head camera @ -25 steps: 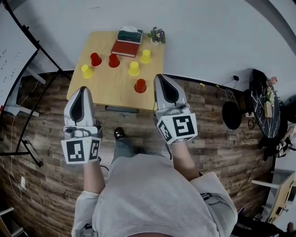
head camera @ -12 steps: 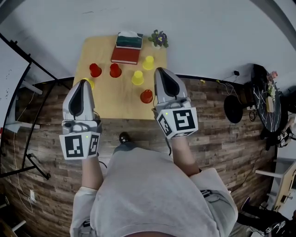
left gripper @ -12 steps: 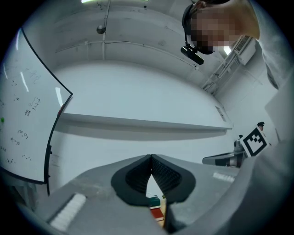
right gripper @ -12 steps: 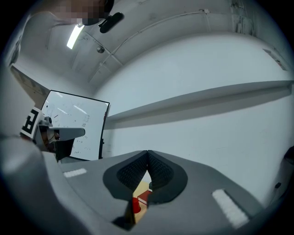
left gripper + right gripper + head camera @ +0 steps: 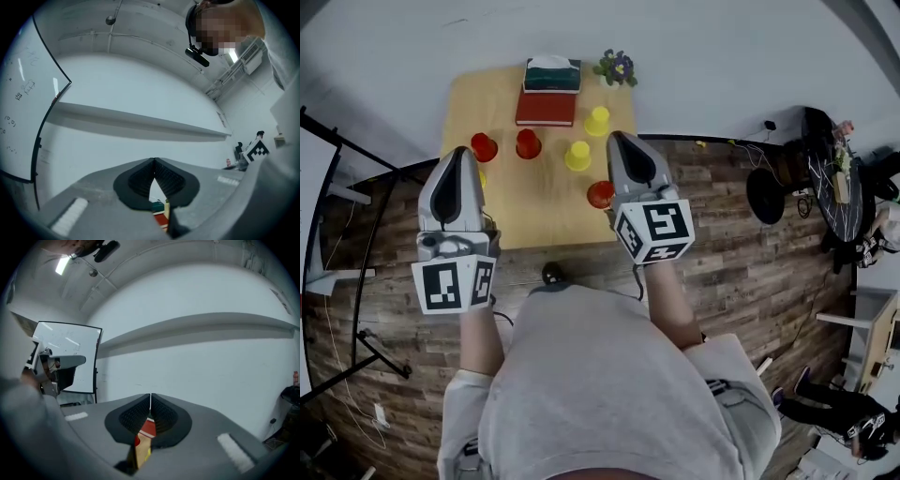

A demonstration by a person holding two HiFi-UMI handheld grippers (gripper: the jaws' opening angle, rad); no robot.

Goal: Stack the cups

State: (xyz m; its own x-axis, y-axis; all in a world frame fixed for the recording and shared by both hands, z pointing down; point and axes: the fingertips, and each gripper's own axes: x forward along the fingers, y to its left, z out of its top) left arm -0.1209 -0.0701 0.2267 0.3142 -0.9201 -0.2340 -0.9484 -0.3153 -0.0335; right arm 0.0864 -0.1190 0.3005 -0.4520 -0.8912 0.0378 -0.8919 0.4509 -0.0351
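Several upturned cups stand on the wooden table [image 5: 502, 211]: two red cups [image 5: 484, 147] [image 5: 528, 143] at the left, two yellow cups [image 5: 577, 156] [image 5: 597, 120] to their right, and a third red cup [image 5: 599, 194] near the front. That cup is half hidden by my right gripper [image 5: 616, 138]. My left gripper [image 5: 457, 153] hangs over the table's left side and covers most of another yellow cup [image 5: 480, 175]. Both grippers are shut and hold nothing, as the left gripper view [image 5: 153, 161] and the right gripper view [image 5: 150, 397] show. Neither touches a cup.
A red book [image 5: 547, 108], a green tissue box [image 5: 551, 75] and a small potted plant [image 5: 616, 68] sit at the table's far edge against the wall. A whiteboard stand [image 5: 337, 281] is at the left. A dark round table [image 5: 827, 178] and a black stool [image 5: 763, 195] are at the right.
Both grippers have moved forward over the table. The left now covers the front-left yellow cup and the right overlaps the front red cup. Both jaws stay shut.
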